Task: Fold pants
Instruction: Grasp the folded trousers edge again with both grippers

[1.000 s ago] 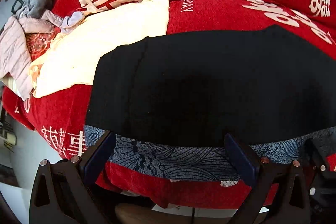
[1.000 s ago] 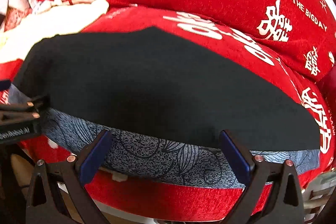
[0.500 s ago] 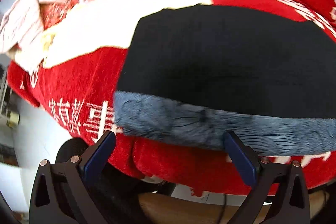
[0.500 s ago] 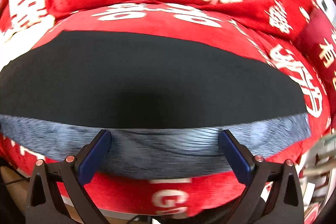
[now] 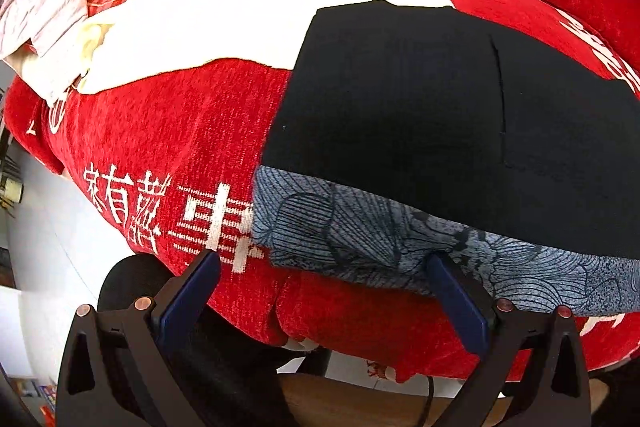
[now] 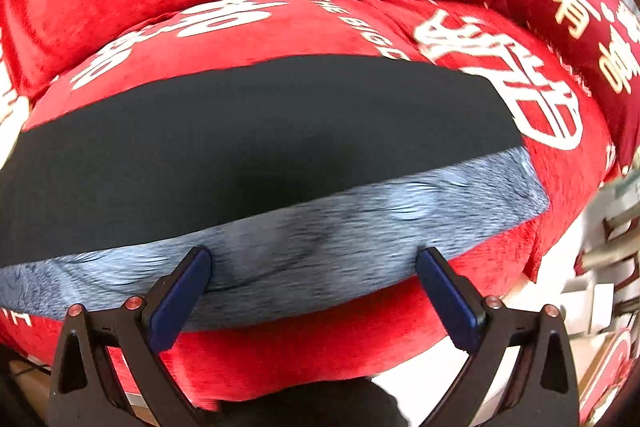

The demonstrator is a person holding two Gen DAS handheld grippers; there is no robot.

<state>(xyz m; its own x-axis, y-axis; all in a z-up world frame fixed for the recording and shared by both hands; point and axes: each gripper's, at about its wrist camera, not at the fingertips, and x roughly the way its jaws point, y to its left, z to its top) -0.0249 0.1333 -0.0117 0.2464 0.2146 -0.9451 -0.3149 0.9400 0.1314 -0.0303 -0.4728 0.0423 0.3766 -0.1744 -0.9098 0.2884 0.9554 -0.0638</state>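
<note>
- Black pants (image 5: 440,107) with a blue-grey patterned band (image 5: 360,239) lie flat across a red cushion (image 5: 160,131) printed with white characters.
- The left gripper (image 5: 324,267), jaws spread wide and empty, sits at the band's left end.
- The right gripper (image 6: 312,263), jaws likewise apart, faces the band (image 6: 320,227) near its right end.
- A cream cloth (image 5: 260,7) lies just beyond the pants.

white "the big day" lettering and chinese characters on the red sofa cover (image 6: 280,23)
</note>
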